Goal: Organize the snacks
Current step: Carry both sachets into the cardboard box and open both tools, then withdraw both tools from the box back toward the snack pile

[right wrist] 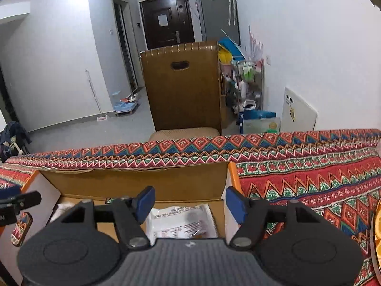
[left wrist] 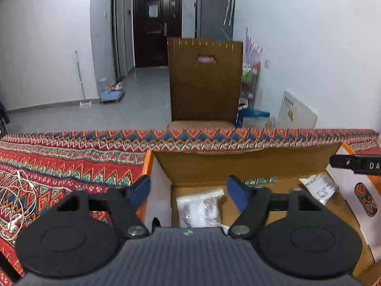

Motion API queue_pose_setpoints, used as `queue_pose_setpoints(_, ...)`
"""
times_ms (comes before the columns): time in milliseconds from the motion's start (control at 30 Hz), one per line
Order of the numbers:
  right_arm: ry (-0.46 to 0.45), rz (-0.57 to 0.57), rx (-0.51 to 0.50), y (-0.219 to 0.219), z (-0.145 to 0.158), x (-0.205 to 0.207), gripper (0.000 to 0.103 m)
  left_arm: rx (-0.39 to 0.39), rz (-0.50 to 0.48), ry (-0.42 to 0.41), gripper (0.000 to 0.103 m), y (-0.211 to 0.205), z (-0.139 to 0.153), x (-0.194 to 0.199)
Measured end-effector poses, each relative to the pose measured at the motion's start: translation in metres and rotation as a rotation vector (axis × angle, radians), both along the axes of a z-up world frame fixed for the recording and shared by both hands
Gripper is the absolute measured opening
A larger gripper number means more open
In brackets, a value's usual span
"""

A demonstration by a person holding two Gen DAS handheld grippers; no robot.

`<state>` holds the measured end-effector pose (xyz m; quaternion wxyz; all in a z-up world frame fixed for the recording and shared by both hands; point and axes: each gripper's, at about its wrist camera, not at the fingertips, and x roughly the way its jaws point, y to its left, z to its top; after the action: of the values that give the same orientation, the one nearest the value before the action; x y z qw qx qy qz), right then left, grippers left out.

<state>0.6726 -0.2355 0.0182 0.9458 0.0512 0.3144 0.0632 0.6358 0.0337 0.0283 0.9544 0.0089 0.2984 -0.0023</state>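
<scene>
The room comes first in size: white walls, a grey tiled floor, a dark front door at the far end and a tall grey fridge beside it. A wooden chair stands with its back to the table, which is spread with a red, blue and green zigzag cloth. A cluttered wire rack and a white board lean against the right wall, and a tangle of white earphones lies on the cloth at the left.

On the table sits an open cardboard box with orange edges and white side flaps. Two snack packets already lie on its floor: a clear packet with red print at the left end and a clear packet with a printed label at the right end. That part of the tidying looks done. No other loose snacks show on the cloth in either view, so whether more remain I cannot tell; something yellow at the right edge of the right wrist view is too cut off to name.

The left tongs hang over the left packet, jaws apart, nothing between them. The right tongs hang over the right packet, likewise apart and empty. Both appear to have let go, each packet resting free below.
</scene>
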Motion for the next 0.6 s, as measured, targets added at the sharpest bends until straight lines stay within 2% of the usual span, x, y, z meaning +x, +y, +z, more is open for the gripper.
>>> queue_pose_setpoints(167,-0.031,0.008,-0.006,0.001,0.003,-0.004,0.071,0.004,0.015,-0.002,0.084,-0.001,0.003,-0.004)
queue_pose_setpoints(267,-0.008,0.064,-0.031,0.006,0.01,-0.012,0.074,0.032,0.021,-0.001,0.084,0.0,0.011,-0.014)
queue_pose_setpoints(400,-0.009,0.119,-0.092,0.016,0.027,-0.036,0.079,0.048,-0.018,-0.029,0.089,0.0,0.035,-0.04)
queue_pose_setpoints(600,-0.038,0.15,-0.108,0.019,0.06,-0.085,0.086,0.024,-0.049,-0.076,0.096,-0.002,0.081,-0.093)
